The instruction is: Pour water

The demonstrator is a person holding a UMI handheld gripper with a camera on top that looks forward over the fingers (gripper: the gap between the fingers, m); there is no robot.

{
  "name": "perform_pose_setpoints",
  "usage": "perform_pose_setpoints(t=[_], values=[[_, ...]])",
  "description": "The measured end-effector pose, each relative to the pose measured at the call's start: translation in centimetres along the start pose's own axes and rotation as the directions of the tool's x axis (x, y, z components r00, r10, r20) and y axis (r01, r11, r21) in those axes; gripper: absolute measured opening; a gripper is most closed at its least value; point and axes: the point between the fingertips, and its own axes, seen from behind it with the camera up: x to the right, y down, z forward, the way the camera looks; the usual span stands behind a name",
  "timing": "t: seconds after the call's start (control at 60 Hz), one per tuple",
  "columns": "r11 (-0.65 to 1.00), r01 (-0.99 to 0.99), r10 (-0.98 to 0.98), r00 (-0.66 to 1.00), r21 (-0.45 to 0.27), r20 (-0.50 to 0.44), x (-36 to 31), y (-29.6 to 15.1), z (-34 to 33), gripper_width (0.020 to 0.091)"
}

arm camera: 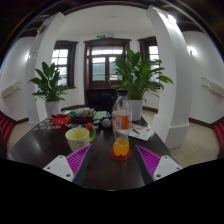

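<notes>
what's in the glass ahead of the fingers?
Orange liquid fills the glass, which stands just ahead of the open gripper. A clear bottle stands behind it; the bottle's base is hidden.

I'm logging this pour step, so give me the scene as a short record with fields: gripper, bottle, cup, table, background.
gripper: open, fingers spread, holding nothing
bottle: clear with orange label, upright on the table, beyond the fingers
cup: small, orange, just ahead of the fingers, in front of the bottle
bowl: yellow-green, beside the cup
table: dark, with other small items further back
background: two potted plants flanking a door
</notes>
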Motion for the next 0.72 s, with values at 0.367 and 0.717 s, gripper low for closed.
perform_pose_setpoints(t=[0.367,0.717], values=[[0.998,-0.022,0.02,0.999,0.065,0.025,-3.4,-5.3,-5.7,0.0853],[0.996,0.009,-0.015,0.998,0.091,0.064,-6.5,-6.5,-7.4,0.0856]])
